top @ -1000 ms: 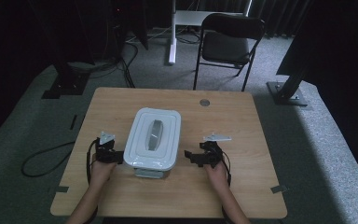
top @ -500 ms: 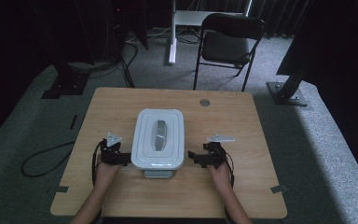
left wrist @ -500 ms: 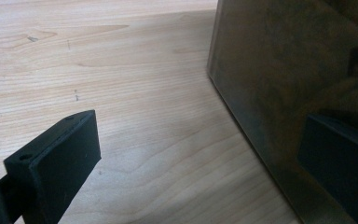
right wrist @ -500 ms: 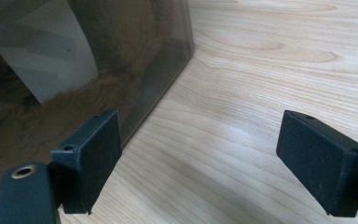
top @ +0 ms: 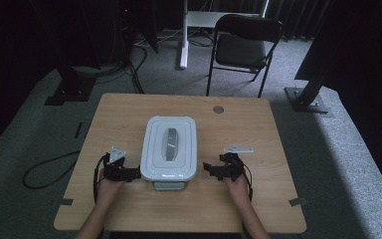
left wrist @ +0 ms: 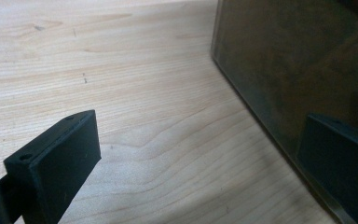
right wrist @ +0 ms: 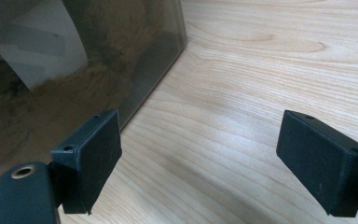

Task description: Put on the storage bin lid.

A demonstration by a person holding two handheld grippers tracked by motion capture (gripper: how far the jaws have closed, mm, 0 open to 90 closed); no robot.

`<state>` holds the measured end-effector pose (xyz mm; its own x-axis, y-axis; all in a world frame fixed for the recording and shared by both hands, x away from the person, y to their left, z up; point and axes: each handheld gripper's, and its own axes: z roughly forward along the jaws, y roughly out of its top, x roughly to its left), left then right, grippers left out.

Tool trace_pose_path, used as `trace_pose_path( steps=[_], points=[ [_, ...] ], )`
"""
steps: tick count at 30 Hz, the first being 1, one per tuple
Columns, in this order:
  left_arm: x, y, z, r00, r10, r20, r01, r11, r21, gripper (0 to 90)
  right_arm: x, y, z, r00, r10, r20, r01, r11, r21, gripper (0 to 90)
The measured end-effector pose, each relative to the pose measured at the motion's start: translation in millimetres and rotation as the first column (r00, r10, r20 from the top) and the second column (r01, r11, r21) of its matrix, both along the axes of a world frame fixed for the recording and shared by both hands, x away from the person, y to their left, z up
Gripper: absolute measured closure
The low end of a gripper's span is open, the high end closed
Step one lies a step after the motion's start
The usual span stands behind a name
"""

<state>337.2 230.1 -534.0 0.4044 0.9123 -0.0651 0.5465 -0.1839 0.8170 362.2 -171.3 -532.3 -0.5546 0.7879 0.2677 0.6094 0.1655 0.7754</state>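
Observation:
A translucent storage box with a white lid and a grey handle stands in the middle of the wooden table. My left gripper is at the box's near left corner. Its jaws are open in the left gripper view, and the right jaw is close against the dark box wall. My right gripper sits a little off the box's near right side. It is open over bare wood, with its left jaw beside the box wall. Brownish contents show through that wall.
A small round grommet is set in the table near its far edge. A black folding chair and stand bases are on the carpet beyond the table. A cable loops on the floor at the left.
The box has turned from a slight tilt to square with the table. Both hands have drawn slightly toward the near edge, and the left gripper has closed in on the box corner.

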Motion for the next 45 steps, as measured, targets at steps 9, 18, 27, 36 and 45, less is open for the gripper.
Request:
trace_pose_path(
  steps=[9,18,27,36,45],
  points=[
    [-13.5,4.8,0.6,0.9975,-0.024,0.066,0.025,0.9996,-0.014,0.6,-3.8,-9.8,-3.2,0.9997,-0.024,0.003,0.024,1.000,-0.003,13.1],
    [-25.2,11.3,0.2,0.9962,-0.030,0.082,0.032,0.9992,-0.023,0.6,-8.8,-17.3,-7.0,0.9990,-0.035,0.027,0.036,0.999,-0.018,13.0],
    [-32.4,18.4,-2.4,0.9968,-0.030,0.074,0.030,0.9996,-0.001,0.6,-14.9,-25.2,-5.5,0.9943,-0.069,0.082,0.073,0.996,-0.047,12.5],
    [-40.1,31.8,-7.0,0.9980,-0.003,0.063,0.002,1.0000,0.009,0.6,-22.0,-42.8,-5.7,0.9854,-0.108,0.132,0.120,0.989,-0.089,12.2],
    [-48.3,49.5,-8.6,0.9970,0.042,0.065,-0.043,0.9989,0.016,0.5,-30.4,-63.0,-5.9,0.9692,-0.180,0.168,0.200,0.974,-0.110,10.9]
  ],
)
